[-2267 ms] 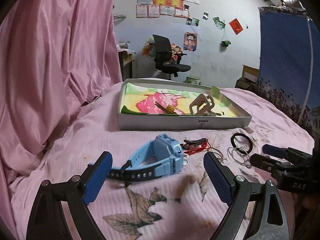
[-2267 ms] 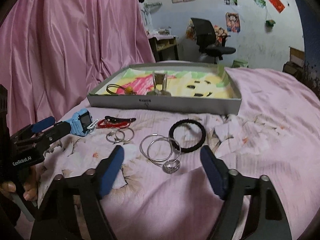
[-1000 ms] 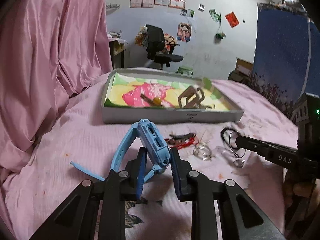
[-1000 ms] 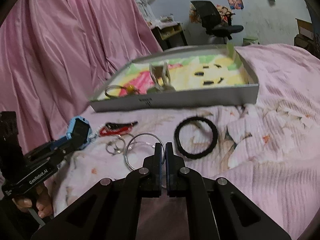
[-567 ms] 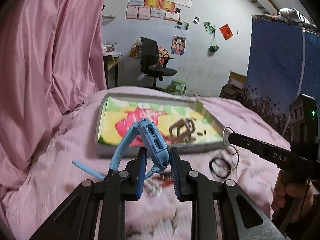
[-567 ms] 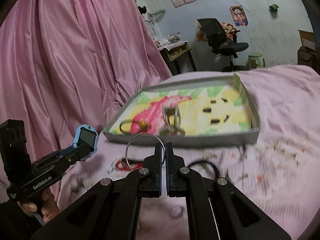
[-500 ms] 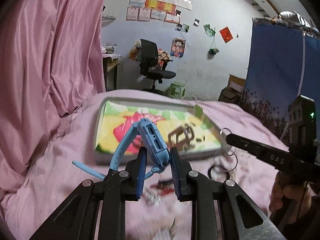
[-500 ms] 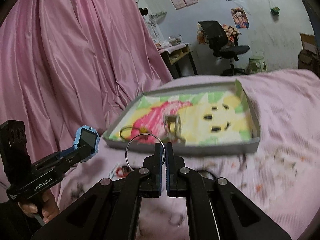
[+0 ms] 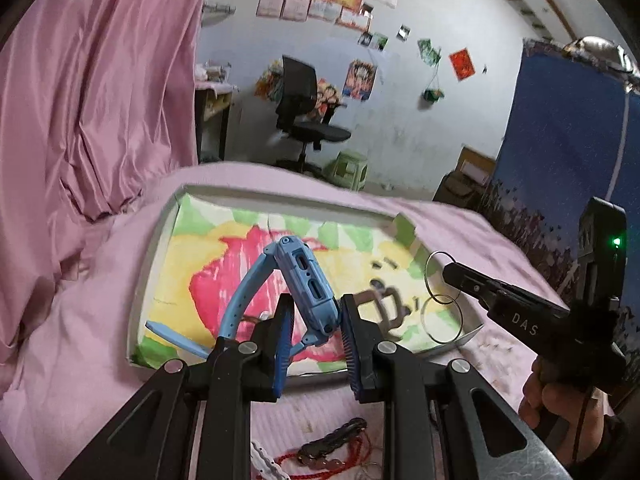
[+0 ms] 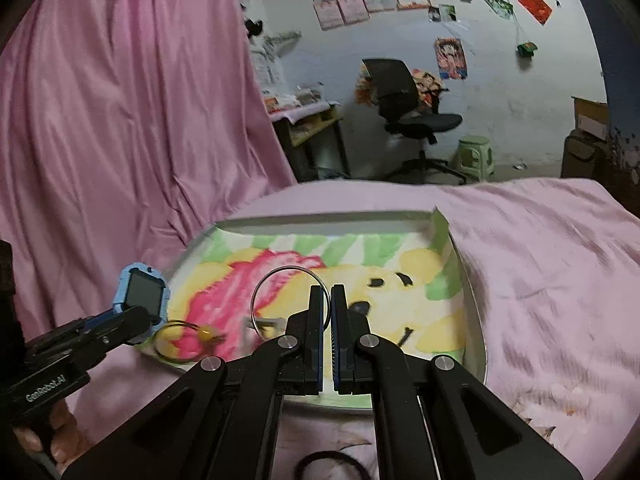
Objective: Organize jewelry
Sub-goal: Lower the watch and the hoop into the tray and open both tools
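Left claw (image 9: 314, 334) gripping blue watch (image 9: 306, 284), holding it raised above tray (image 9: 158, 264) on bed. Right claw (image 10: 327, 320) pinching silver rings (image 10: 290, 300), hovering over tray's right side.

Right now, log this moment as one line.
left tongs: shut on blue watch | right tongs: shut on silver hoops | both over tray
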A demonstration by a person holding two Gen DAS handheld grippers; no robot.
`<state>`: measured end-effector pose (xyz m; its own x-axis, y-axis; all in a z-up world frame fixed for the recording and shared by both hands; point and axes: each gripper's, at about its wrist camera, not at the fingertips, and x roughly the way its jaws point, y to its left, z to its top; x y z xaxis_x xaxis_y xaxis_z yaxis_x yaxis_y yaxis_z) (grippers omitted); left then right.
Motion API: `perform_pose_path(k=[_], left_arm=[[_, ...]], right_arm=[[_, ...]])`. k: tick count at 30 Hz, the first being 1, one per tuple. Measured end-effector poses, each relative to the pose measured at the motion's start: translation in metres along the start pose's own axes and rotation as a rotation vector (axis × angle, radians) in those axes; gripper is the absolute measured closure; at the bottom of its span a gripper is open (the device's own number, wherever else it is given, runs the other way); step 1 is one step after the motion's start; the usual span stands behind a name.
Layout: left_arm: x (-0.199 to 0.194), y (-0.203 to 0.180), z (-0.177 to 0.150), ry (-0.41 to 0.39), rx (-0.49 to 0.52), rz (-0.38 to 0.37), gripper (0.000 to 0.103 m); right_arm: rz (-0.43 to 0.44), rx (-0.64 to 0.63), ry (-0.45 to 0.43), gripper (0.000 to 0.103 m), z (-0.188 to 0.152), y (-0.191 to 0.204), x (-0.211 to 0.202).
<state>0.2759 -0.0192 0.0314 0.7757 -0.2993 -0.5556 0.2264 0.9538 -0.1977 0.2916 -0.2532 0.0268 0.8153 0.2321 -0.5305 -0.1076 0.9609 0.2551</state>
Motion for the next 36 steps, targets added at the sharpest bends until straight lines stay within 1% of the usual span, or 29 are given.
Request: perform_pose_path(k=[7,11,16,20,21,23,24,27,28,29,30,31,32,33,34,36], left_arm=[[0.024,-0.004,-0.004,0.091,0.019,0.037,0.081],[0.038,0.001,-0.009,0.156,0.015,0.063,0.085],[0.037,0.002,-0.01,0.16,0.013,0.062,0.085],[0.03,0.0,-0.012,0.135,0.026,0.059,0.085],[0.029,-0.001,-0.012,0.134,0.026,0.06,0.085],[0.025,-0.001,-0.013,0.134,0.023,0.059,0.085],[0.023,-0.001,-0.013,0.132,0.022,0.056,0.085],[0.013,-0.002,-0.015,0.115,0.026,0.052,0.083],[0.009,-0.003,-0.015,0.105,0.028,0.054,0.081],[0.004,-0.003,-0.017,0.093,0.029,0.055,0.079],[-0.002,-0.004,-0.018,0.077,0.028,0.054,0.076],[-0.006,-0.004,-0.018,0.063,0.025,0.05,0.068],[-0.011,-0.004,-0.019,0.047,0.02,0.046,0.054],[-0.018,-0.004,-0.02,0.025,0.015,0.045,0.048],[-0.027,-0.005,-0.022,-0.01,0.013,0.045,0.045],[-0.037,-0.008,-0.024,-0.037,0.022,0.045,0.045]], right_arm=[[-0.009,0.012,0.112,0.1,-0.025,-0.007,0.026],[-0.002,0.02,0.158,0.099,-0.032,-0.01,0.034],[0.007,0.02,0.186,0.099,-0.036,-0.01,0.038],[0.018,0.025,0.197,0.098,-0.036,-0.011,0.038],[0.018,0.022,0.198,0.096,-0.037,-0.011,0.036],[0.019,0.021,0.194,0.088,-0.037,-0.011,0.034],[0.019,0.021,0.187,0.081,-0.037,-0.01,0.03],[0.02,0.015,0.153,0.074,-0.036,-0.008,0.018],[0.02,0.014,0.144,0.071,-0.036,-0.009,0.014],[0.021,0.012,0.129,0.069,-0.036,-0.009,0.008],[0.022,0.009,0.108,0.063,-0.036,-0.008,0.0],[0.022,0.008,0.096,0.058,-0.035,-0.008,-0.005],[0.024,0.004,0.074,0.056,-0.036,-0.008,-0.013],[0.024,0.001,0.056,0.051,-0.036,-0.008,-0.021],[0.024,0.001,0.046,0.047,-0.036,-0.008,-0.025],[0.025,-0.004,0.01,0.041,-0.037,-0.007,-0.039]])
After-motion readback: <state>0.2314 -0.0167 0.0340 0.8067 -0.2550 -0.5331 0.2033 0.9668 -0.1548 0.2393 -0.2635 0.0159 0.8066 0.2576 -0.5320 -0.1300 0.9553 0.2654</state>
